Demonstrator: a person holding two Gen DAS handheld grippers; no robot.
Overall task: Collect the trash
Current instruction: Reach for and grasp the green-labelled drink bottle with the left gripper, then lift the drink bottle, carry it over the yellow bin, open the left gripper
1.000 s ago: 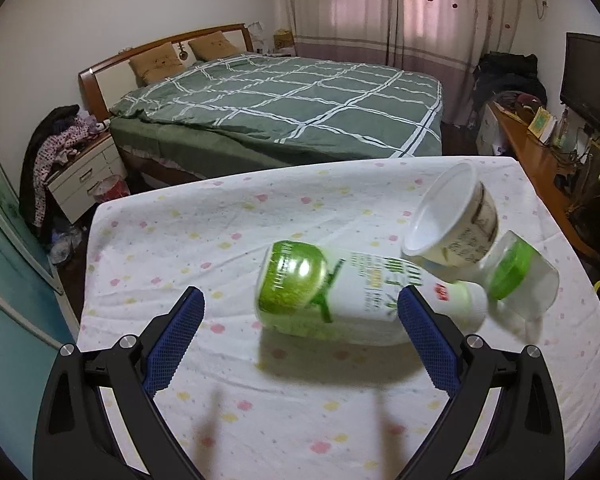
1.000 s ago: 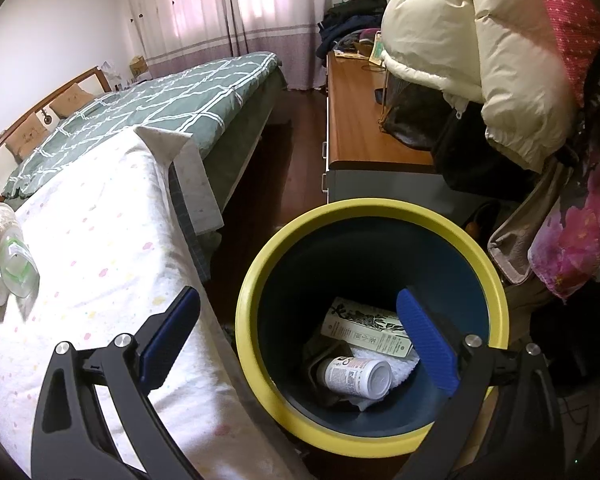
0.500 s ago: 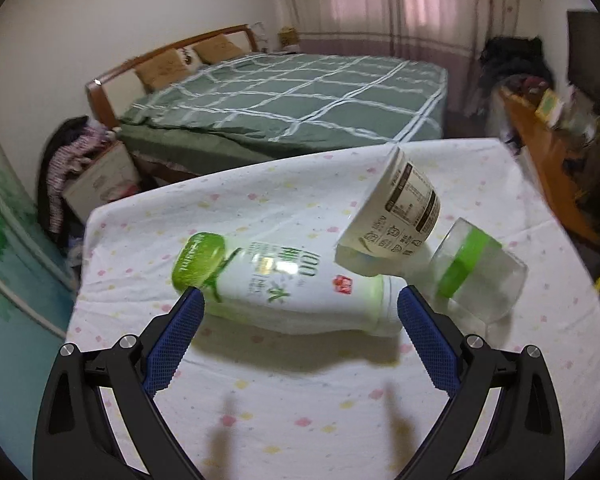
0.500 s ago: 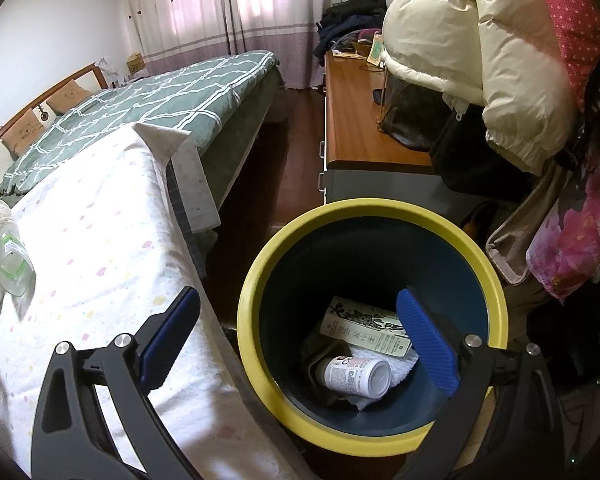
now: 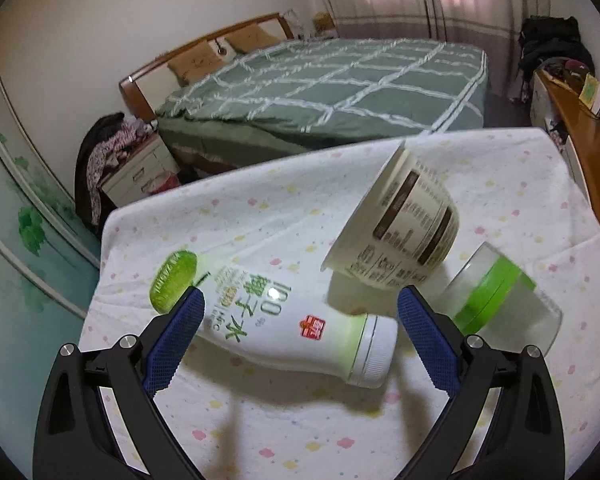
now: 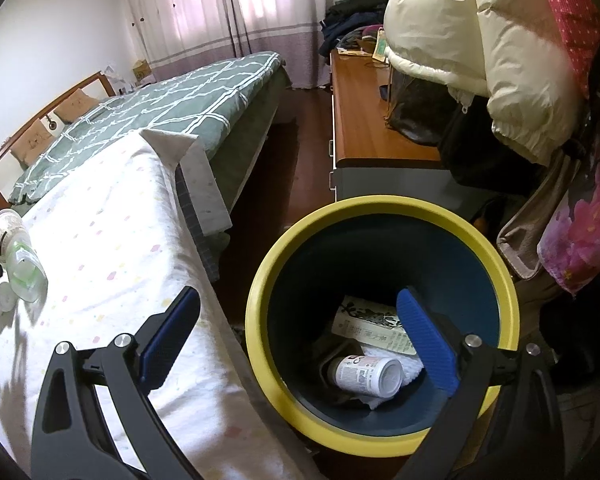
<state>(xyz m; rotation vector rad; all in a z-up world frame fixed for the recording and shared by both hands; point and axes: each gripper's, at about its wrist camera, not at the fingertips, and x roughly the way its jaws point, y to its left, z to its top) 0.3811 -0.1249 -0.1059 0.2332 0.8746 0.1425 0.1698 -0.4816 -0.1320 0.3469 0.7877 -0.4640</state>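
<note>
In the left wrist view a white and green drink bottle (image 5: 276,320) lies on its side on the spotted cloth. A cream paper cup (image 5: 400,220) lies tipped over just behind it. A clear cup with a green band (image 5: 500,292) lies to the right. My left gripper (image 5: 300,320) is open, and the bottle's middle lies between the blue pads. In the right wrist view my right gripper (image 6: 298,320) is open and empty above a yellow-rimmed blue bin (image 6: 284,248). The bin holds a white bottle (image 6: 366,374) and a carton (image 6: 374,326). The cups (image 6: 14,248) show at the far left.
The cloth-covered table (image 5: 300,432) ends at the right near a wooden desk (image 5: 592,148). A green-quilted bed (image 5: 332,84) lies behind. In the right wrist view, jackets (image 6: 460,40) hang over the desk (image 6: 364,120) beside the bin.
My left gripper has come lower and closer, so the bottle now lies between its pads. The view has swung round the cups. My right gripper has barely moved over the bin.
</note>
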